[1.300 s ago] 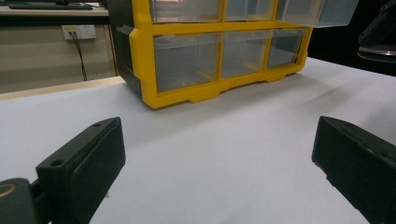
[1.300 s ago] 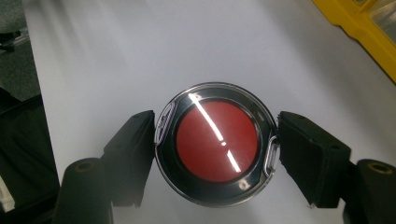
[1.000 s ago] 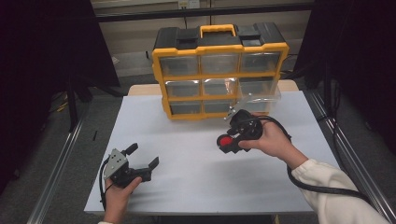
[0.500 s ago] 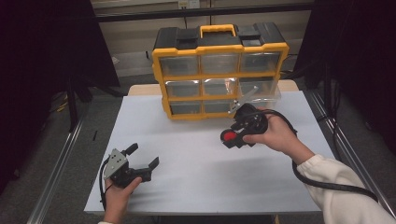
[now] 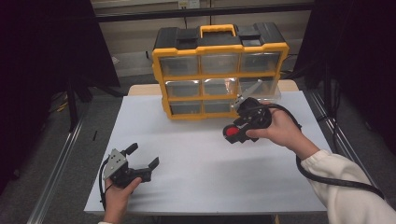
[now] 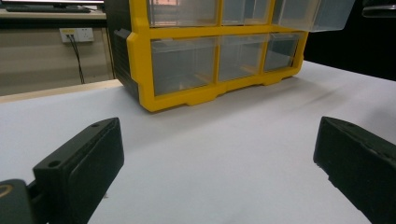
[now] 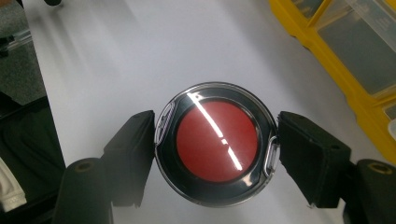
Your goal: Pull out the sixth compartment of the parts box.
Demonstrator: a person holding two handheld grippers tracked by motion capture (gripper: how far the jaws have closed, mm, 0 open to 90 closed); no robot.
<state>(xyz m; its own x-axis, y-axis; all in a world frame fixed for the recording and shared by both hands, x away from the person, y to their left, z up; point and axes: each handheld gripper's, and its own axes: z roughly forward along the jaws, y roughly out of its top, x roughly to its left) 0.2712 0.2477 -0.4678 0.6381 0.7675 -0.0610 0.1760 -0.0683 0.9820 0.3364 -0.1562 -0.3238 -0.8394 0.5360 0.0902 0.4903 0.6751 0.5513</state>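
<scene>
Since a second ago, my right gripper has carried the round red-centred case up and to the right, nearer the yellow drawer organizer at the far side of the white table. Its jaws clamp the case's rim from both sides, above the table's right half. My left gripper rests near-left, jaws wide apart and holding nothing.
</scene>
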